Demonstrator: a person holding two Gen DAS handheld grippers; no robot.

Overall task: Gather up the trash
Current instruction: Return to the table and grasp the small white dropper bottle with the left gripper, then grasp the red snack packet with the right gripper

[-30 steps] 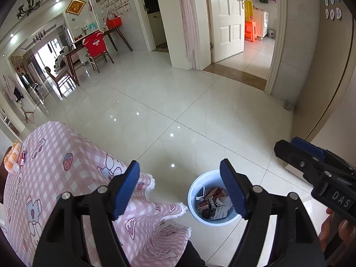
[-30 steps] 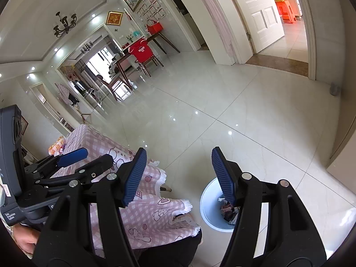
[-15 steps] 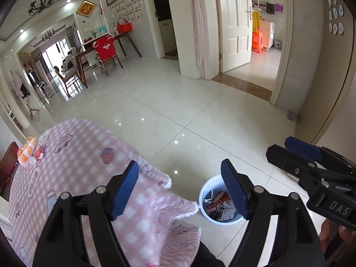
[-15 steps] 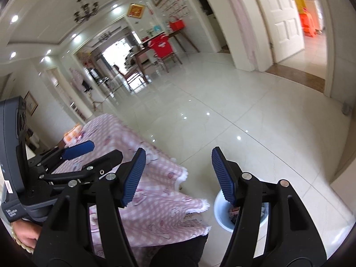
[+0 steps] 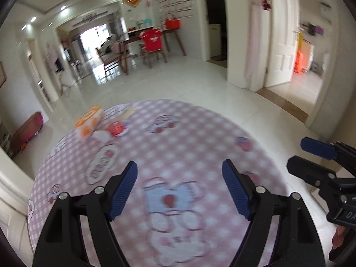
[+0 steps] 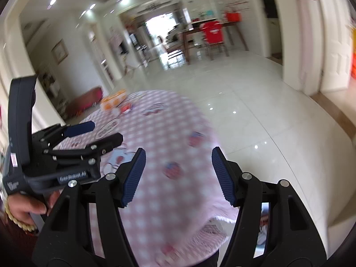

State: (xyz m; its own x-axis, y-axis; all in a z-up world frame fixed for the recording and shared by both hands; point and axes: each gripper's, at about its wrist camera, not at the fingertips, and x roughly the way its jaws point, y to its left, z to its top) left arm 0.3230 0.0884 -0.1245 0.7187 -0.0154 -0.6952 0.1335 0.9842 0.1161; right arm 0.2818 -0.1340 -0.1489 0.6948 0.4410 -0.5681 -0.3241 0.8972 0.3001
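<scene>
Left wrist view looks down over a round desk (image 5: pixel 200 133) under a pink checked cloth, with the left tool (image 5: pixel 179 191) hanging above its near half, jaws spread wide and nothing between the pads. What looks like the trash sits together at the far left edge: an orange packet (image 5: pixel 89 120), a red-and-white wrapper (image 5: pixel 115 129) touching it, and a pale scrap beside them, too blurred to name. That cluster is well apart from both tools, which is likely why each is carried open: a pick is yet to come. Right wrist view shows the right tool (image 6: pixel 178 173) also agape and empty, over the desk's right edge, with the left tool (image 6: pixel 98 133) beside it in a hand (image 6: pixel 26 209). Low behind the right tool's finger, a bin (image 6: pixel 263 224) peeks out under the cloth's fringe, close by the desk so a drop is short.
</scene>
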